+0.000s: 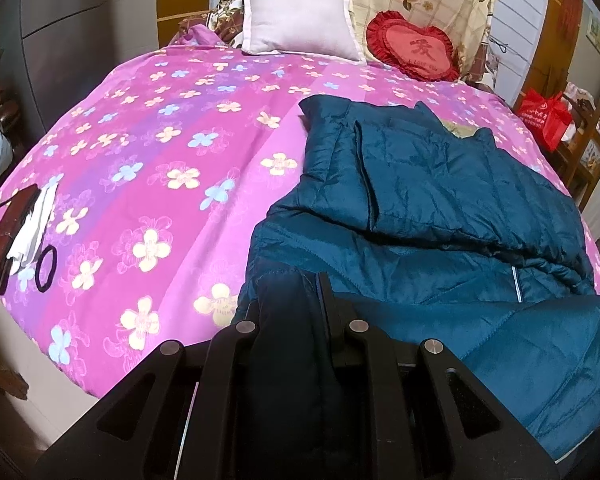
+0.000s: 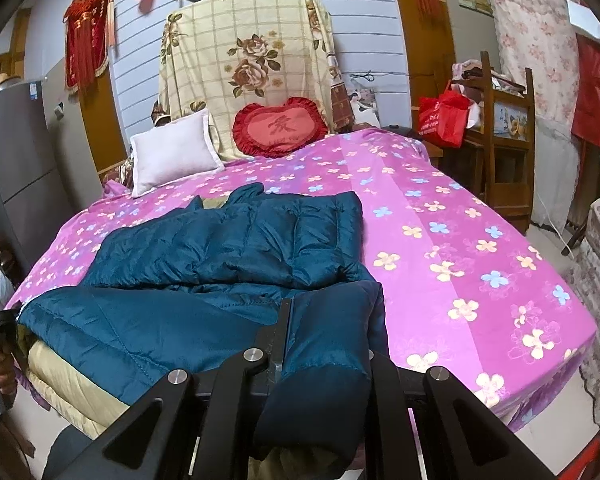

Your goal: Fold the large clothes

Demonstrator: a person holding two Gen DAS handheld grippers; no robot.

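While the teal quilted jacket [image 1: 440, 200] lies spread on the bed [image 1: 160, 140] ahead, its near hem is clamped by the left gripper [image 1: 290, 308] and right gripper [image 2: 328, 332]; soft, puffy, slippery fabric is best pinched at stitched edges.

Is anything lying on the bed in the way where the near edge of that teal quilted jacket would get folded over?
Nothing visible does. Both the left gripper and right gripper already clamp the teal quilted jacket. The white pillow and red heart cushion sit beyond it at the head of the pink floral bedsheet.
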